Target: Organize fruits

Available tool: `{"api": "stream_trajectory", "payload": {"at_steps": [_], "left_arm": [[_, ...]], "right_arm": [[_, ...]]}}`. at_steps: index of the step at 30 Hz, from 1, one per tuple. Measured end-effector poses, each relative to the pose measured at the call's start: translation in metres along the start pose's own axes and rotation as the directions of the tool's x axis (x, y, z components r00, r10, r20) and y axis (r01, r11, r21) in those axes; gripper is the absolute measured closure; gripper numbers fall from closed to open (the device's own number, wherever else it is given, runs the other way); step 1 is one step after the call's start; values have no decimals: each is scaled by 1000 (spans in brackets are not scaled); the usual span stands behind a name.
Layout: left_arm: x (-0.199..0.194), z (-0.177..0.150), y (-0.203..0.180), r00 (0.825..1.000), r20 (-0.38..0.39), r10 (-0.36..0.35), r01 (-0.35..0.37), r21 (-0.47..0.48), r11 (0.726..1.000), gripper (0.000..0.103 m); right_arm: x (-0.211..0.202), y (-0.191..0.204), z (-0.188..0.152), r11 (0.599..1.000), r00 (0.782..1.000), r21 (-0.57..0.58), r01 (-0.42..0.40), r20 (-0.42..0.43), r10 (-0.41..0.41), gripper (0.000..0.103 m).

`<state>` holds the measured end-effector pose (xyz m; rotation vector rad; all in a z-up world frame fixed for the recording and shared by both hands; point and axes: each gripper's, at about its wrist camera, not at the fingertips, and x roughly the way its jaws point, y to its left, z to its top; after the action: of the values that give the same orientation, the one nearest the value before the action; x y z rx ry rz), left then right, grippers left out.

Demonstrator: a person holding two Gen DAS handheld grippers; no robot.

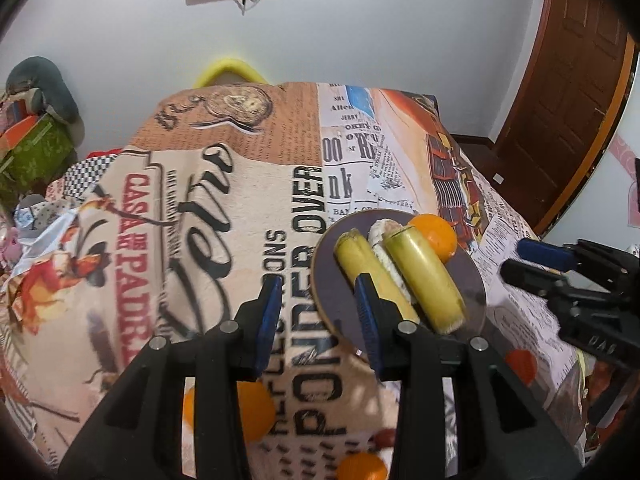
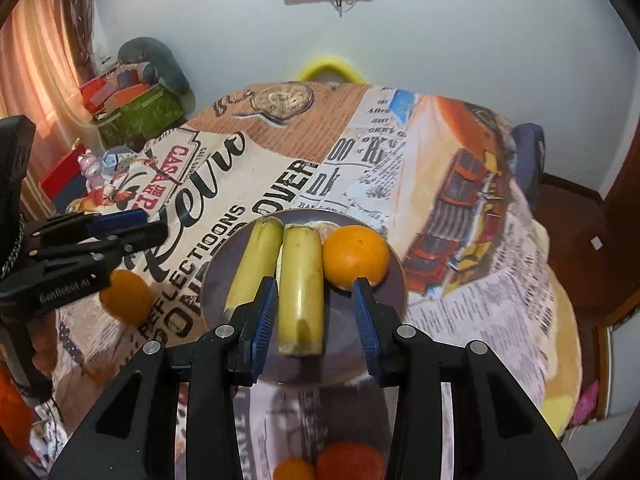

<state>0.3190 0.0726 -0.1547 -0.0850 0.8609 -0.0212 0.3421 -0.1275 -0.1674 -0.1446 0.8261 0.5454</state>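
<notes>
Right gripper (image 2: pixel 315 322) fingers astride banana (image 2: pixel 301 280), untouching

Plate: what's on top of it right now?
On the plate: two banana pieces, an orange, and a pale piece wedged between the bananas, mostly covered, so unidentifiable.

One plate (image 2: pixel 224 256) sits mid-frame in the right wrist view, carrying two banana pieces, one (image 2: pixel 256 256) left of the other (image 2: pixel 301 284), one orange (image 2: pixel 356 256) at their right, and one pale peeled fruit (image 1: pixel 382 240) between the bananas, seen best from the left wrist. Off the plate, on the bench (image 2: pixel 460 300), lie three more oranges: one (image 2: pixel 126 297) at the left, two at the bottom edge, the smaller (image 2: pixel 294 470) beside the redder one (image 2: pixel 350 460). Two tools show, the left (image 1: pixel 318 322) and the right (image 2: pixel 316 322).
</notes>
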Motion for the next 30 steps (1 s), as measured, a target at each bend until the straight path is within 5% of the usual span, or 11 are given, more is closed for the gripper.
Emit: {"api": "stream_trajectory", "payload": {"at_steps": [14, 23, 30], "left_arm": [[-57, -46, 33, 998, 6, 67, -67, -6, 998, 52], [-45, -79, 56, 994, -56, 96, -97, -22, 995, 35], [-24, -90, 63, 993, -89, 84, -88, -45, 995, 33]], "right_arm": [[-44, 2, -47, 996, 997, 43, 77, 18, -78, 60], [-39, -11, -81, 985, 994, 134, 113, -29, -110, 57], [-18, -19, -103, 974, 986, 172, 150, -103, -134, 57]]}}
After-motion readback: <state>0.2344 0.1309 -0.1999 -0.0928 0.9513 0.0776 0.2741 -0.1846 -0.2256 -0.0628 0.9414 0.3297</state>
